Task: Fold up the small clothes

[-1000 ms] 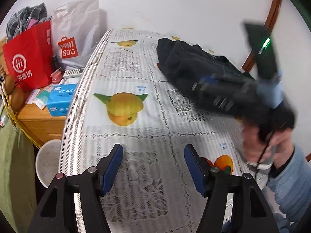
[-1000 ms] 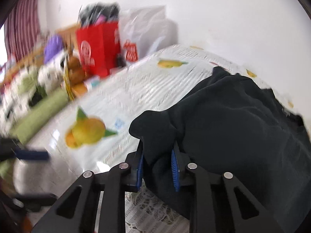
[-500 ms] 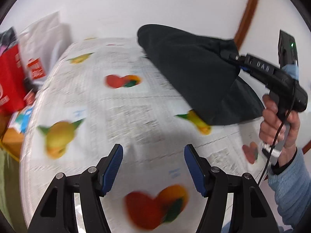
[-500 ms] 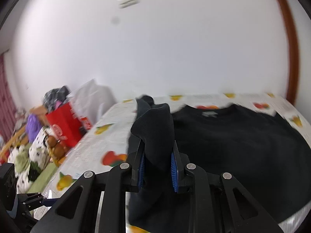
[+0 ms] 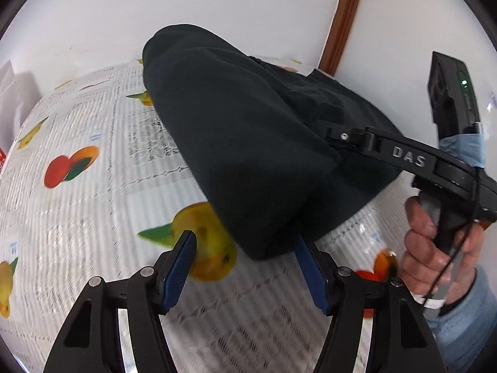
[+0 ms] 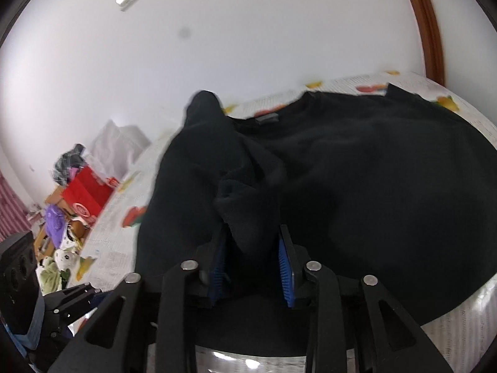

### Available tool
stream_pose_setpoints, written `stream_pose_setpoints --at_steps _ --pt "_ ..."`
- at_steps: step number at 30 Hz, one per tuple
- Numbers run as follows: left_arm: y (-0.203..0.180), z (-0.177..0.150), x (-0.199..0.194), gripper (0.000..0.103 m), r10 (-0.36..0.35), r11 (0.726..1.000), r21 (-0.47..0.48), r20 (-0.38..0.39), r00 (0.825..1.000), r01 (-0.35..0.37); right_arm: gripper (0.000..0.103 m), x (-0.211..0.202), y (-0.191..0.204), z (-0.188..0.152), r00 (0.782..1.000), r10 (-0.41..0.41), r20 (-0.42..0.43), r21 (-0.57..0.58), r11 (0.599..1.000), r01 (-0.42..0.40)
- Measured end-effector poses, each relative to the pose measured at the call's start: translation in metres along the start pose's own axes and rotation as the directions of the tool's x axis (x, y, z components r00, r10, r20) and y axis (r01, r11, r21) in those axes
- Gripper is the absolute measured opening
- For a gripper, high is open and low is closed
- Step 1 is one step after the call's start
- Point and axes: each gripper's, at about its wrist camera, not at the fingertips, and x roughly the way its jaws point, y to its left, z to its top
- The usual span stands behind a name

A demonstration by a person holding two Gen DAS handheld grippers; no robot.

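Observation:
A black sweater (image 6: 372,168) lies spread on the fruit-print tablecloth (image 5: 77,192), its neck label toward the wall. My right gripper (image 6: 251,258) is shut on a bunched edge of the sweater and holds that part lifted above the table. In the left wrist view the lifted fold of the sweater (image 5: 248,143) hangs from the right gripper's arm (image 5: 403,155). My left gripper (image 5: 245,267) is open and empty. The hanging hem reaches down between its blue pads (image 5: 178,267) without being pinched.
A red bag (image 6: 84,192), a white plastic bag (image 6: 118,143) and soft toys (image 6: 59,264) crowd the area beyond the table's left end. The wall stands close behind the table. A brown door frame (image 5: 341,18) rises at the right.
My right gripper has lifted the sweater's edge and drawn it back over the garment. My left gripper has swung right and closer, so the hanging hem is now between its fingers.

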Motion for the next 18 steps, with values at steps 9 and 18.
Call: stream_pose_setpoints --at_steps 9,18 --pt "-0.007 0.010 0.013 0.068 0.001 1.000 -0.002 -0.006 1.000 -0.001 0.055 -0.002 -0.019 0.018 0.995 0.095 -0.001 0.038 0.995 -0.095" --pt "-0.023 0.021 0.033 0.072 0.044 0.999 0.015 0.007 0.999 -0.044 0.033 0.033 -0.011 0.034 0.977 0.209 -0.050 0.107 0.973 -0.203"
